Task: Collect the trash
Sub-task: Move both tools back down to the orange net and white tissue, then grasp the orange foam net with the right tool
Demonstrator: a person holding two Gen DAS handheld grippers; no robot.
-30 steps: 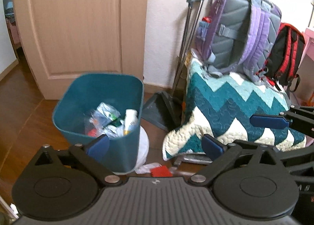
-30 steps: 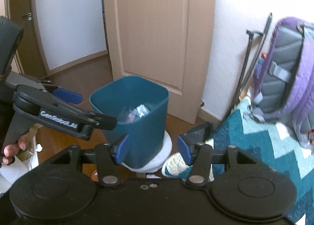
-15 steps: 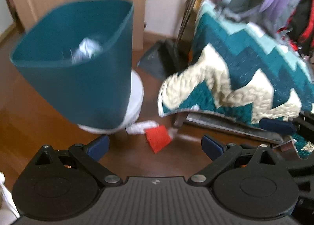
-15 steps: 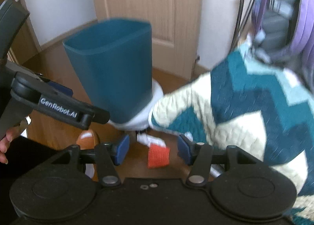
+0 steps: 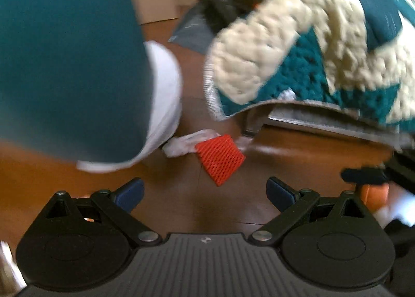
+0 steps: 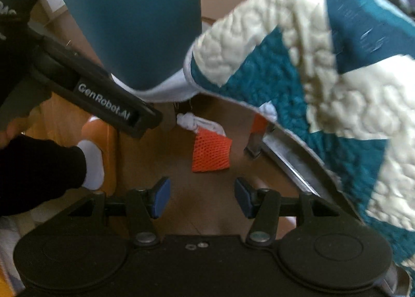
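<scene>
Two spread tools, left tool [image 5: 205, 193] and right tool [image 6: 202, 198], hover just short of the orange mesh scrap [image 6: 211, 153].

Bare floor [image 6: 207, 203] before red mesh [image 6: 211, 154], bin [image 6: 145, 24] left, quilt [image 6: 324, 84] overhanging right

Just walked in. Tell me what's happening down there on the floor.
A person holds a gripper in each hand, both low over the wooden floor. The left gripper and right gripper are open and empty, aimed at an orange mesh scrap with a white crumpled piece beside it. These lie between the teal trash bin and a quilt. Nothing is picked up yet.
</scene>
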